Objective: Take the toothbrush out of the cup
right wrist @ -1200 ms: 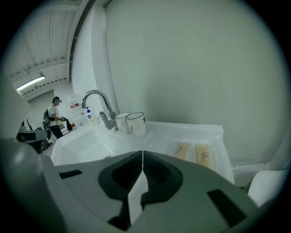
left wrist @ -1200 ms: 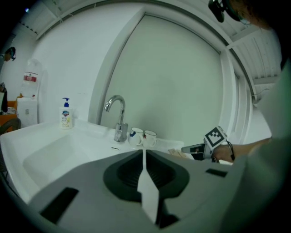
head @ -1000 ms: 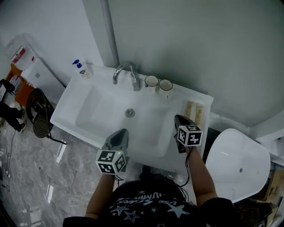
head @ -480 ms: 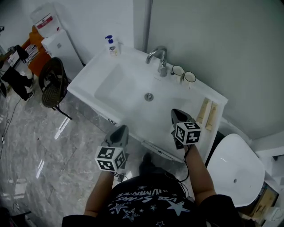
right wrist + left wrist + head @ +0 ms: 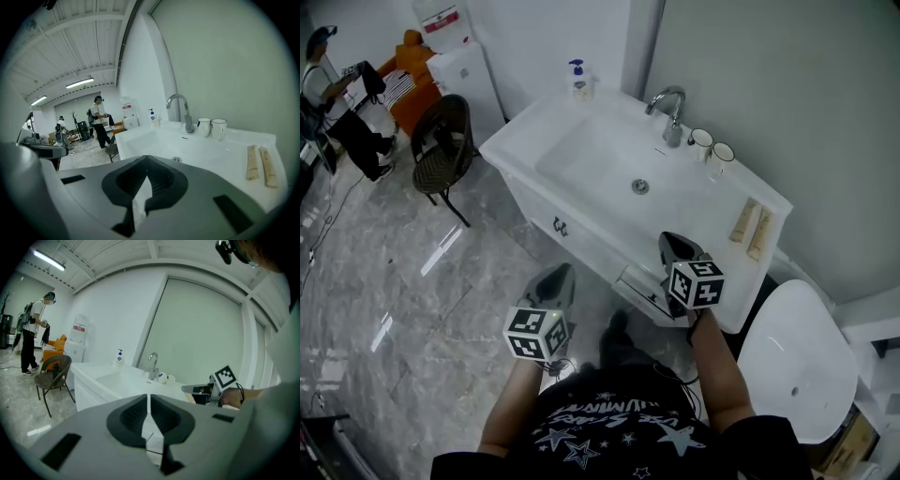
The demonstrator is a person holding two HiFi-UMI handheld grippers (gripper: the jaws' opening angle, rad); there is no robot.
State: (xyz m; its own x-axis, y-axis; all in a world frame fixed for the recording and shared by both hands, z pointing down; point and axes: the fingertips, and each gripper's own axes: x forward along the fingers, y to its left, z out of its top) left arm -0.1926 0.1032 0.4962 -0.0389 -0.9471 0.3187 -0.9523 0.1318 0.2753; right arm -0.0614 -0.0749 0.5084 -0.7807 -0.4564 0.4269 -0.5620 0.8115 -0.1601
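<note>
The white desk (image 5: 521, 141) with its sunken basin runs from far left to near right. At its far edge, just right of the faucet (image 5: 671, 105), the left cup (image 5: 700, 139) and the right cup (image 5: 722, 151) stand upright, side by side. From this distance I cannot tell whether the toothbrush stands in either of them. A soap bottle (image 5: 577, 80) stands at the far left corner, and two tan packets (image 5: 751, 227) lie at the desk's right end.

The left tool (image 5: 555, 275) is clenched on nothing and hangs over the marble floor (image 5: 412, 309), near and left of the desk. The right tool (image 5: 675, 242) is also clenched and empty, over the desk's near edge, well apart from the cups.
</note>
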